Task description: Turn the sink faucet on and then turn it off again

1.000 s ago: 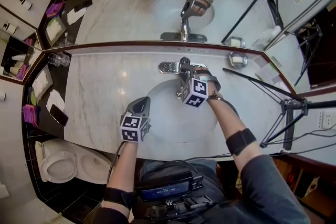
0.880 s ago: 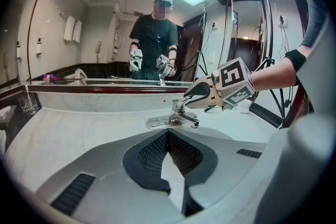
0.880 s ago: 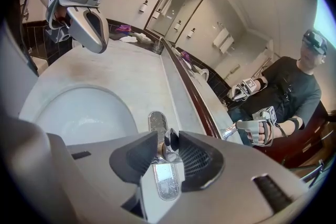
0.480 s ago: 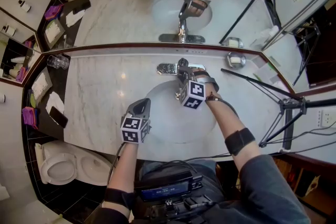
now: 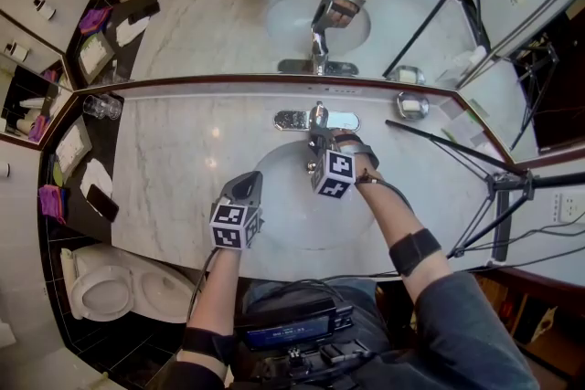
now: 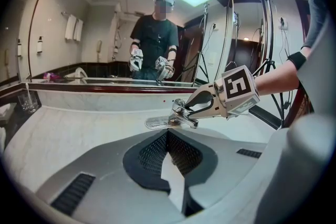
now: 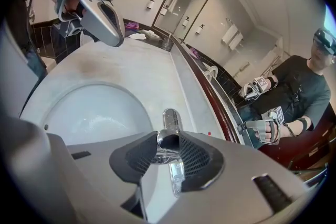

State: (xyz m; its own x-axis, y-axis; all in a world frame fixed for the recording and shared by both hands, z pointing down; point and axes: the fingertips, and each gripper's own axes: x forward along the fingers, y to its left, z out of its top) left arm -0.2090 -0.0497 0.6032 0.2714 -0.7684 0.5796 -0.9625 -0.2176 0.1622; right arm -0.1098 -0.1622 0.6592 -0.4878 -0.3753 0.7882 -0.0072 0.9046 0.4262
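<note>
Faucet [image 5: 316, 117] of polished chrome stands at the back edge of the white marble tabletop [image 5: 174, 160]. The right gripper [image 5: 322, 140] clamps its lever, evidently to work the water. The left gripper [image 5: 245, 183], closed and empty, hangs clear near the front edge.

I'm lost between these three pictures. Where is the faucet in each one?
Head view: faucet upper centre, behind the basin, at the right claw's tips.
Left gripper view: faucet at centre, right claw reaching in from the right.
Right gripper view: faucet lower centre, gripped between the pads.
Shared landmark: dark red strip under the mirror.
</note>
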